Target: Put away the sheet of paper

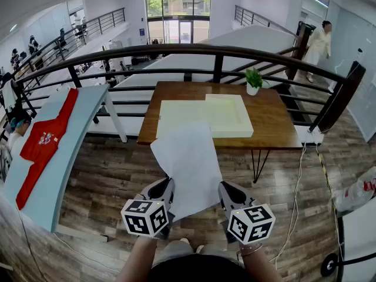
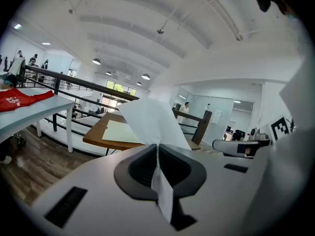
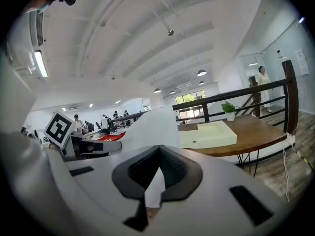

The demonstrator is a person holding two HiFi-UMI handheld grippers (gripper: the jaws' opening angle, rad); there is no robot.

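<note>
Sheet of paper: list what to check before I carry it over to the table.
1. Left gripper shut on the sheet of paper: ok.
2. Right gripper shut on the same sheet: ok.
3. Sheet spread between both grippers, no tear visible: ok.
4. Tray on the table with nothing visible inside it: ok.
5. Potted plant standing apart from the tray, at the table's far edge: ok.
6. Tray is the place meant for the sheet: cannot tell.
</note>
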